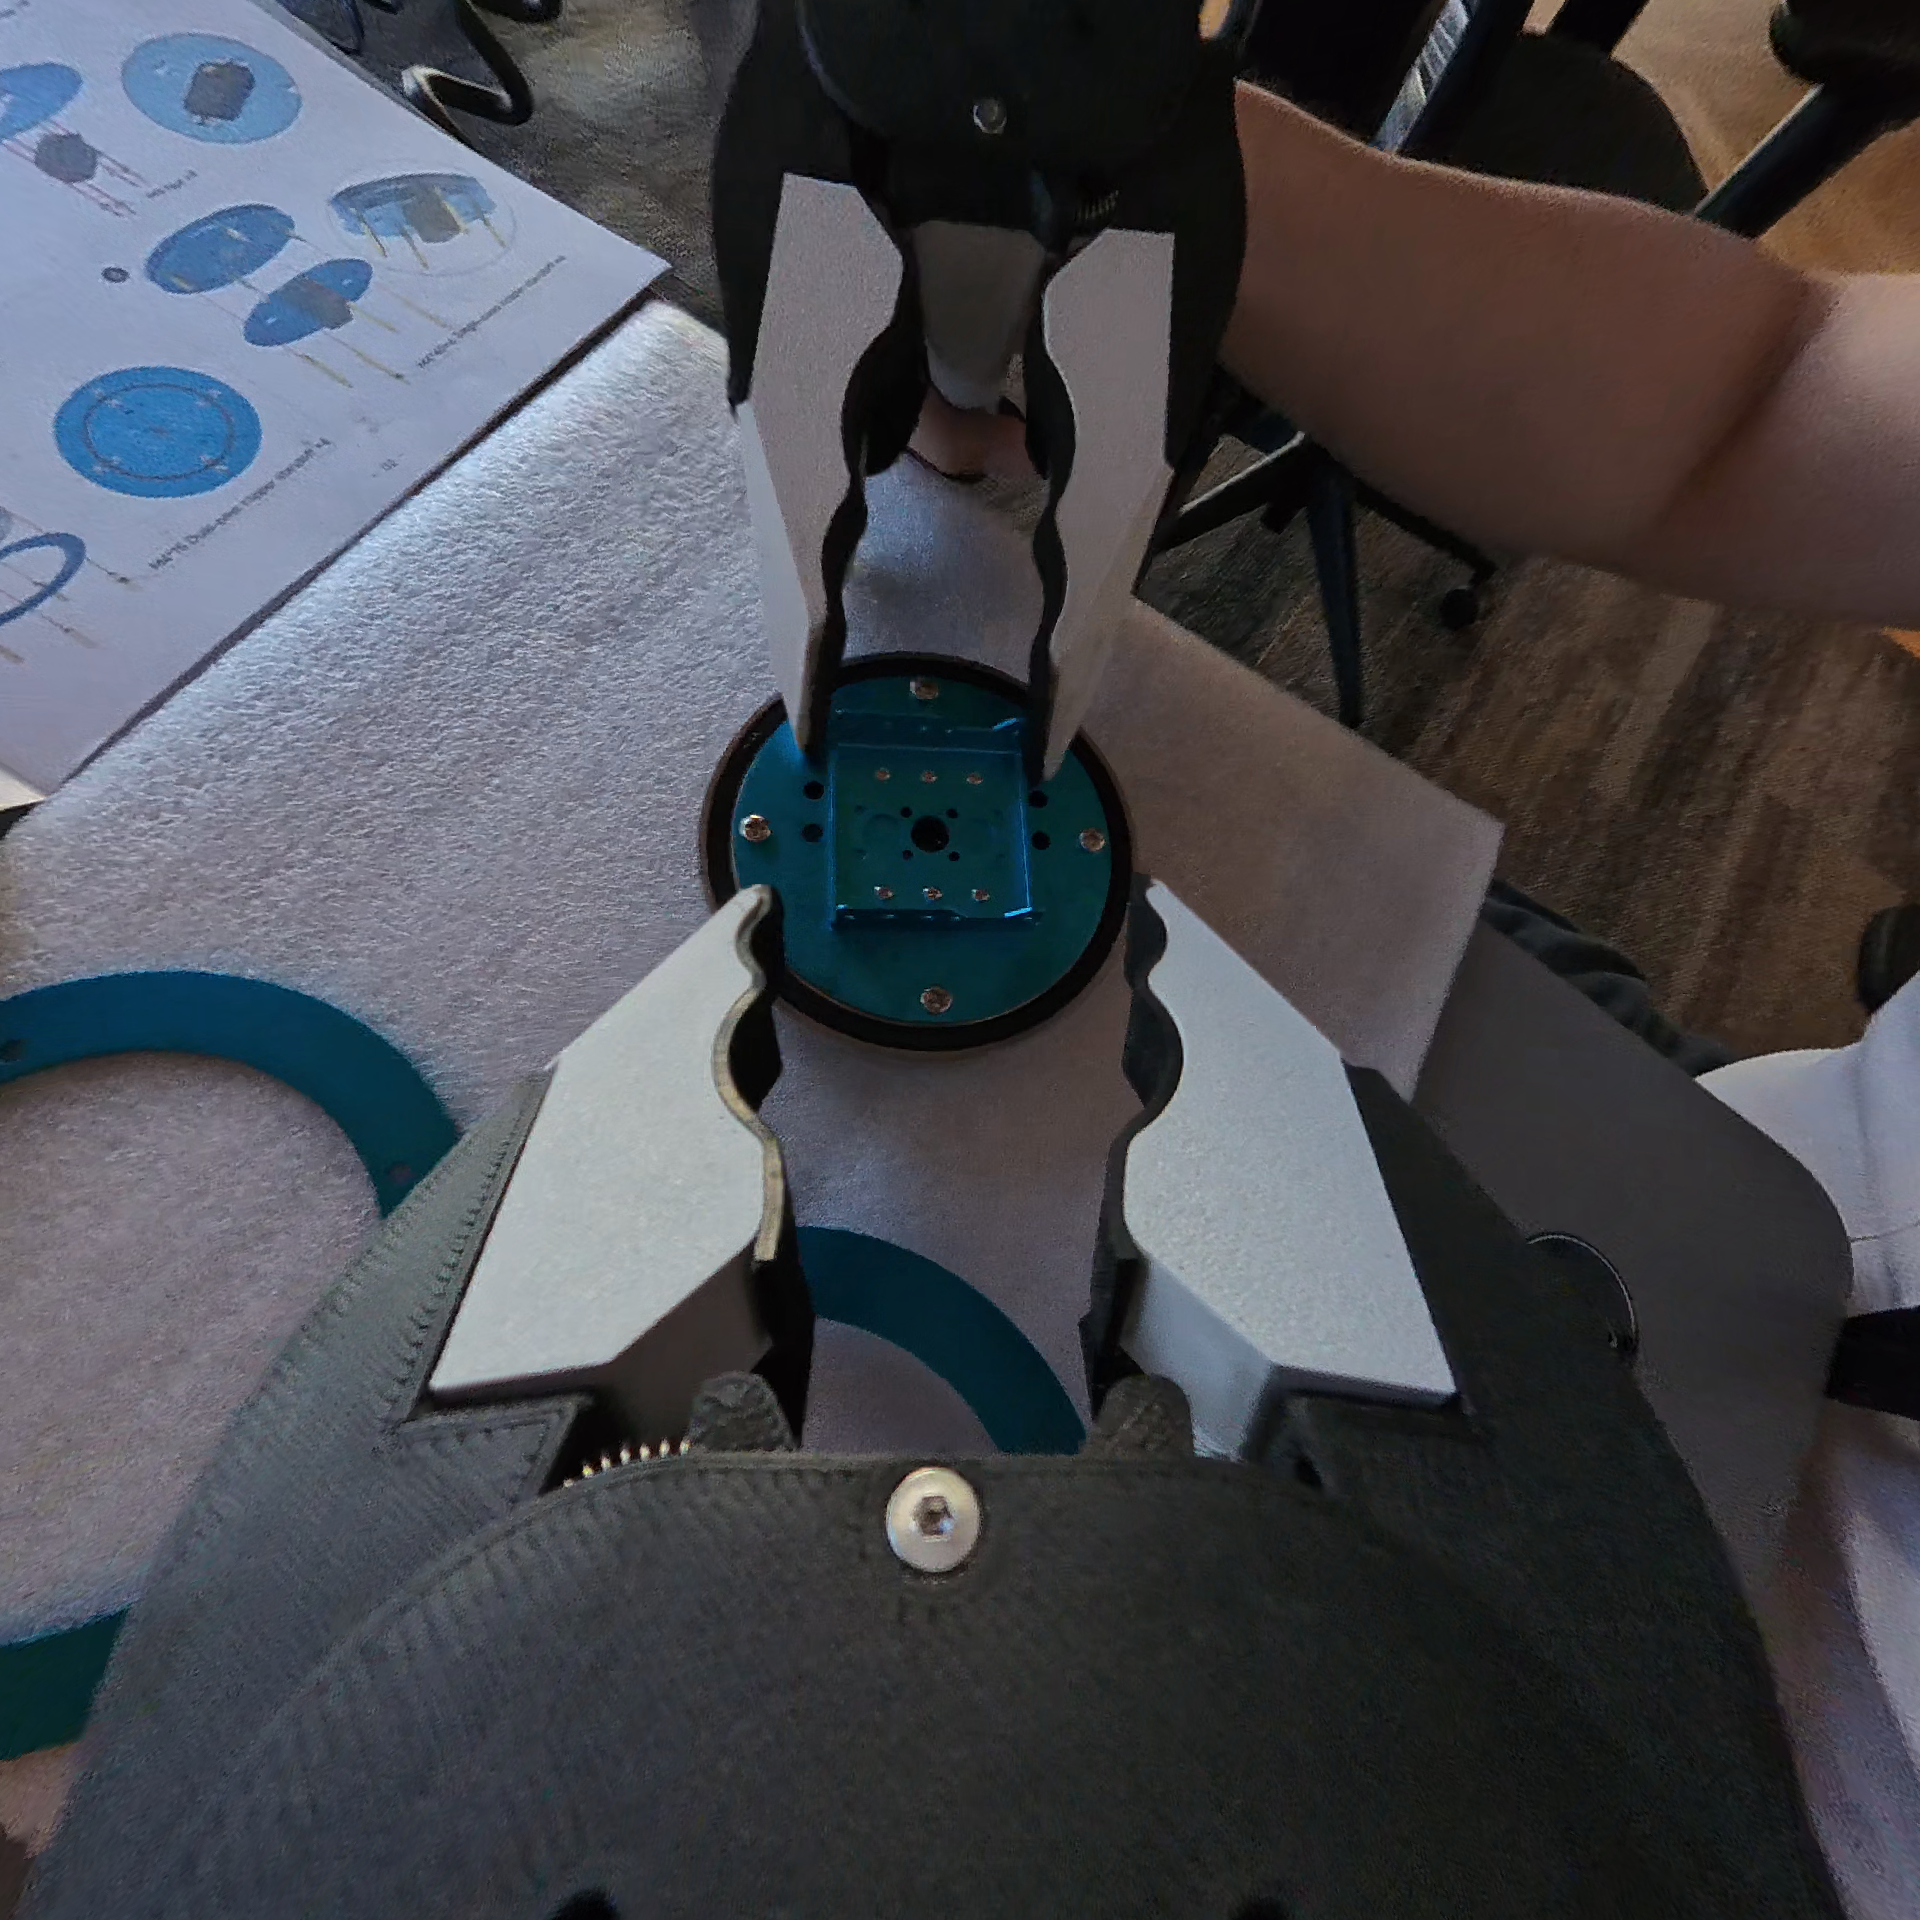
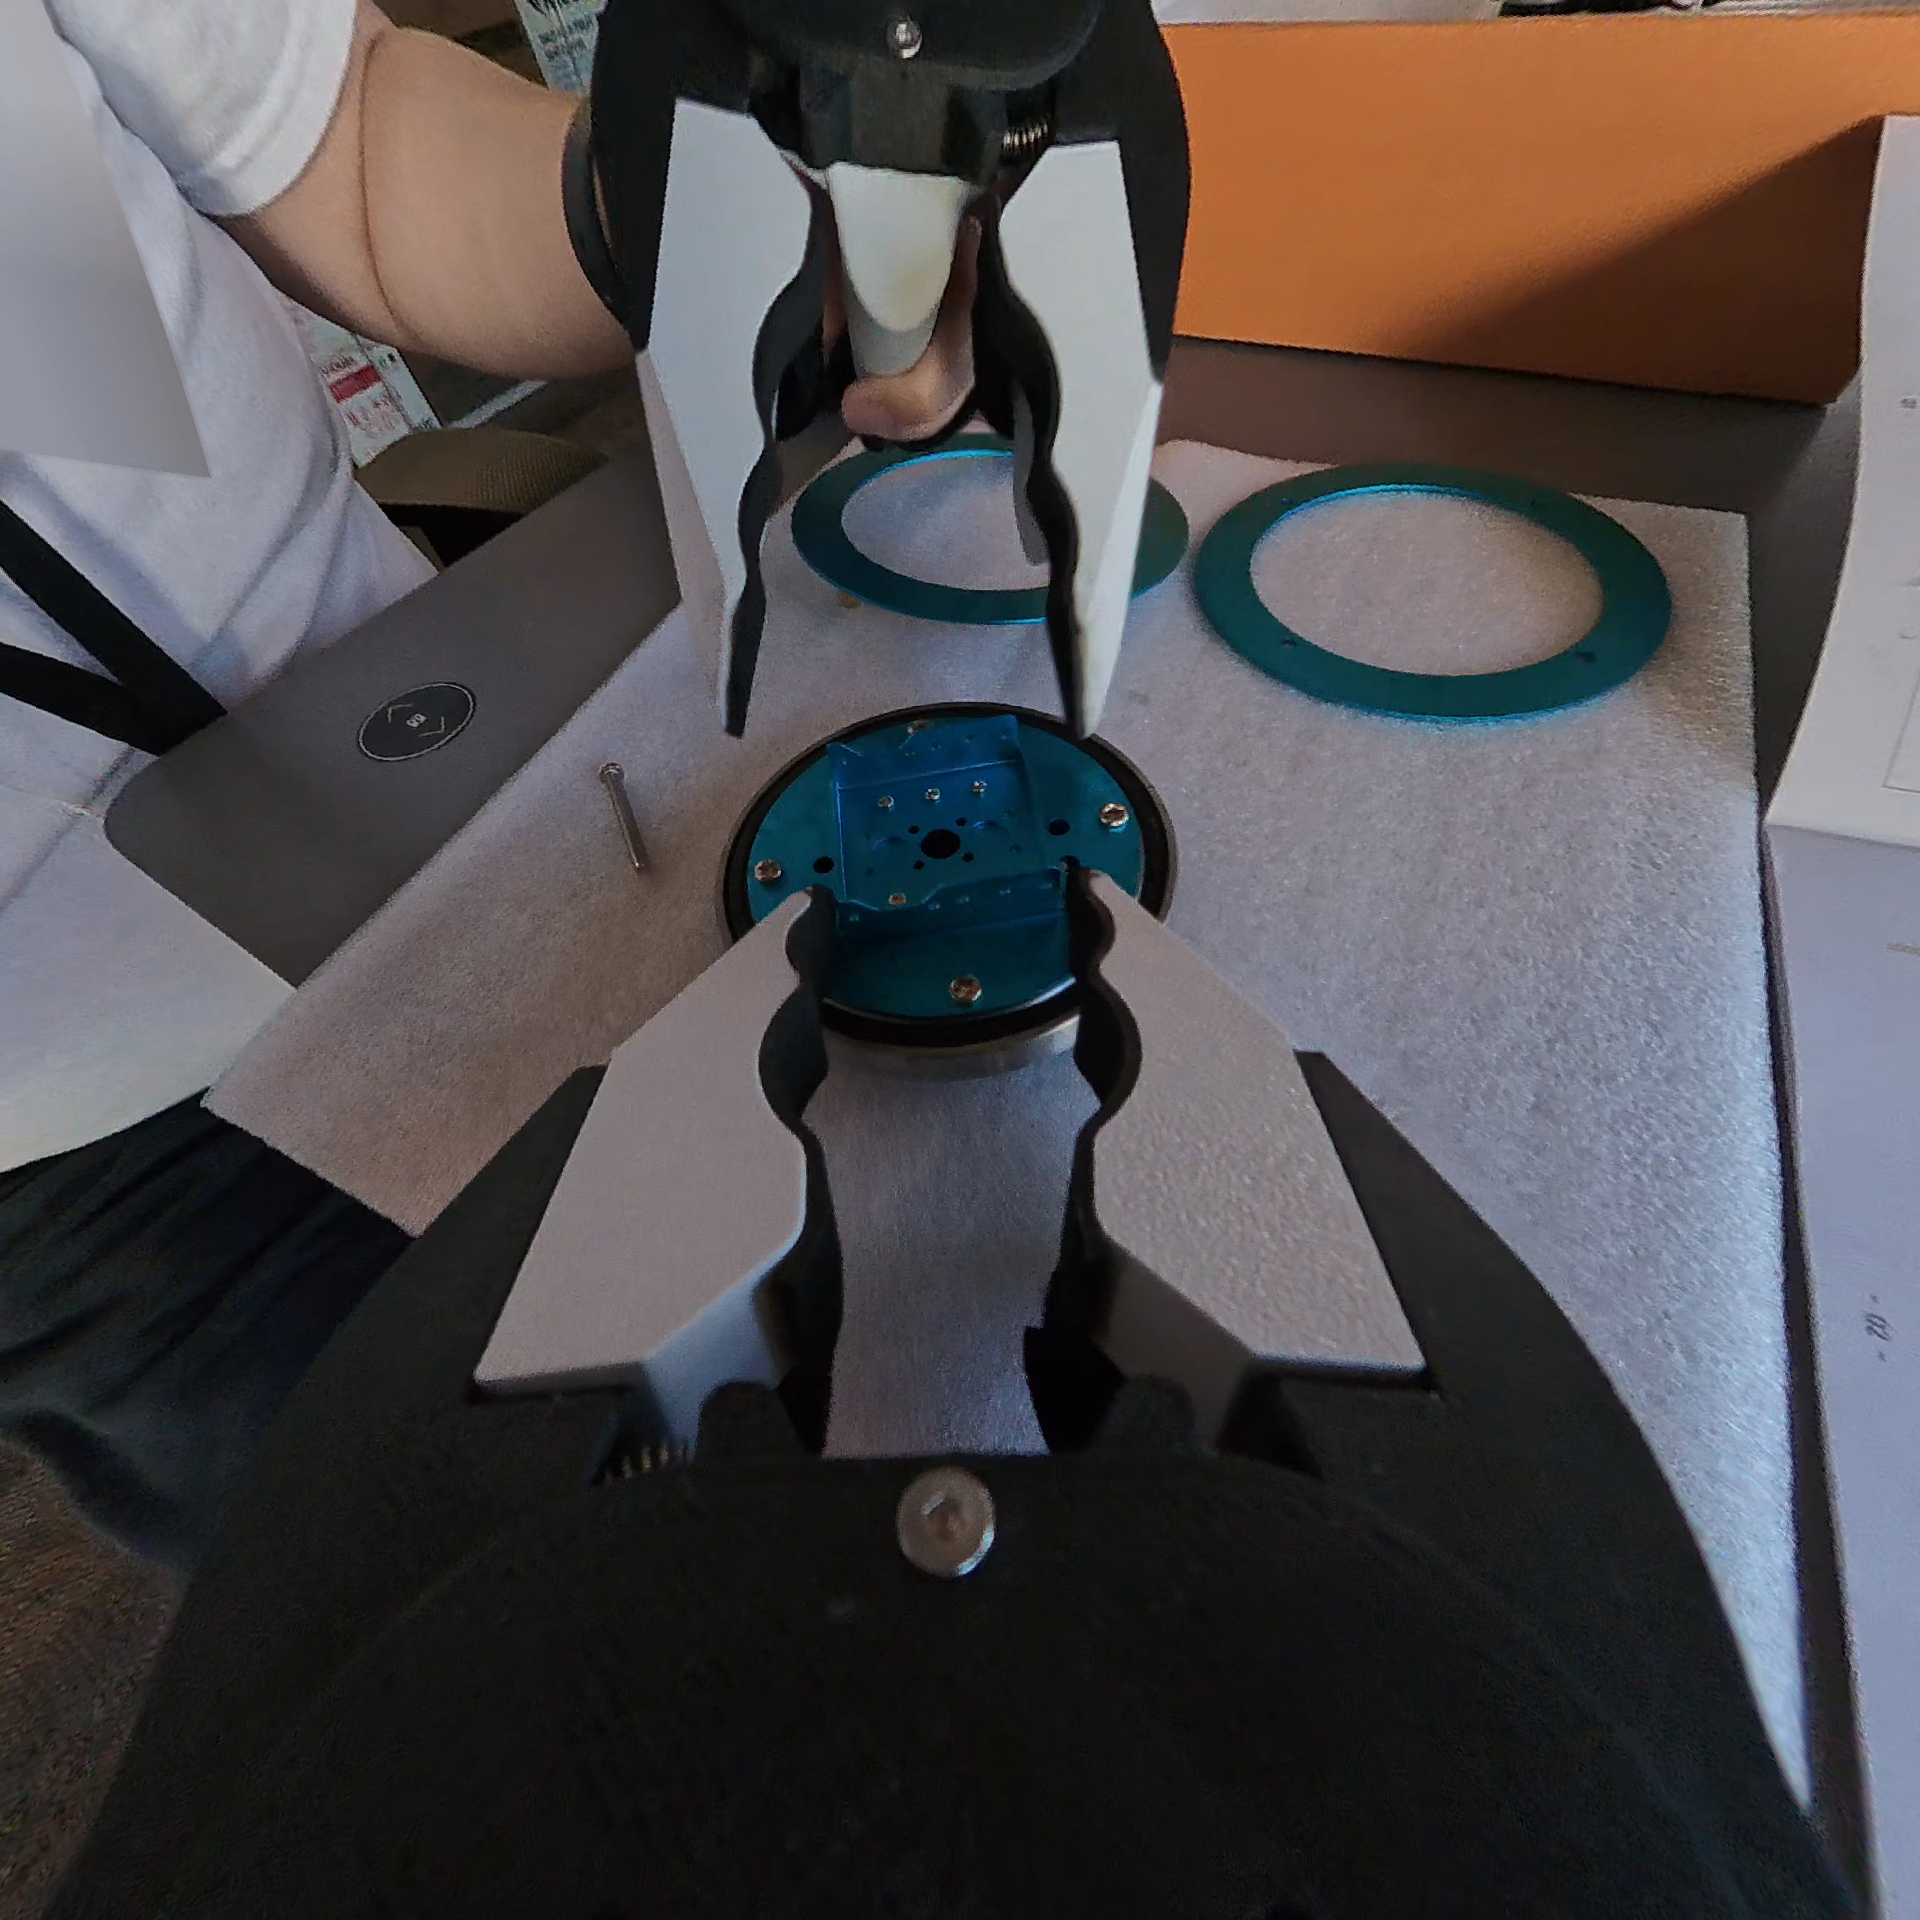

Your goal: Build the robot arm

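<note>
A round blue disc (image 1: pixel 935 956) with screws sits in a black ring on white foam. A blue square bracket (image 1: pixel 894 862) lies on its centre. My right gripper (image 2: pixel 948 894) has its fingertips pressed on either side of the bracket (image 2: pixel 914 821) and is shut on it. In the left wrist view it (image 1: pixel 930 758) comes in from the top. My left gripper (image 1: pixel 951 914) is open and empty, with its tips over the disc's near rim. In the right wrist view it (image 2: pixel 909 727) stands at the disc's (image 2: pixel 1101 862) far edge.
Two flat blue rings (image 2: pixel 1434 686) (image 2: pixel 831 561) lie on the foam sheet (image 2: pixel 1403 987). A long screw (image 2: pixel 623 821) lies left of the disc. A printed sheet with diagrams (image 1: pixel 260 312), an orange box (image 2: pixel 1507 208) and a person's forearm (image 1: pixel 1507 343) border the work area. My two grippers' fingertips are within a few centimetres of each other. It is some 6 centimetres from my left tips to the long screw (image 2: pixel 623 821).
</note>
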`<action>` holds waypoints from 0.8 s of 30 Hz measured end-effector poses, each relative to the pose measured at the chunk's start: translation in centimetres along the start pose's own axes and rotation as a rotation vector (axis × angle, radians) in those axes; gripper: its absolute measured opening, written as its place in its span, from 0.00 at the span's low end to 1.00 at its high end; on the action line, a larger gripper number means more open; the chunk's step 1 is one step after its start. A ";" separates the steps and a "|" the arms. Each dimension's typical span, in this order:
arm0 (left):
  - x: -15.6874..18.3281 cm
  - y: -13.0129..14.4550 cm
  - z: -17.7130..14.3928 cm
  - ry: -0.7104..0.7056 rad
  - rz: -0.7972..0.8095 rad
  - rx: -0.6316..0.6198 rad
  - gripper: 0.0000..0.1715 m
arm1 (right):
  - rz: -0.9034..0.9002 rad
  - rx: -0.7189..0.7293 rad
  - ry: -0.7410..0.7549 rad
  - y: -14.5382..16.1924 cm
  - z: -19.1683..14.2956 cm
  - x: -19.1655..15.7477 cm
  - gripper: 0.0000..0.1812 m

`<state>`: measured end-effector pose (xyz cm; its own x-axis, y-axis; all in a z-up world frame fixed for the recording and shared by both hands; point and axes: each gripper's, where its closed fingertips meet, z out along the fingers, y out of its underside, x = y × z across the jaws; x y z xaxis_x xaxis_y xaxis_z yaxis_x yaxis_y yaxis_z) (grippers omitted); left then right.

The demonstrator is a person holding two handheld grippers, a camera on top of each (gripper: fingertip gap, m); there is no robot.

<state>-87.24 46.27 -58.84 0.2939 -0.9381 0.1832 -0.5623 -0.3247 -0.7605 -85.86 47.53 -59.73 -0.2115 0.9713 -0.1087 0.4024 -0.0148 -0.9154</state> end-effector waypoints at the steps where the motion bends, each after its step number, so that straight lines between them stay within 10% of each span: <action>1: 0.2 0.2 0.2 0.012 0.004 -0.013 0.35 | -0.001 0.006 -0.002 0.0 0.1 0.0 0.23; 24: -0.4 0.8 0.1 0.199 0.272 -0.269 0.23 | 0.127 -0.037 0.426 -0.7 0.4 -0.8 0.22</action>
<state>-87.73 46.38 -59.55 -0.0330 -0.9903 0.1350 -0.7879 -0.0573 -0.6132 -86.31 46.68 -59.17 0.2241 0.9736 -0.0427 0.4351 -0.1391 -0.8895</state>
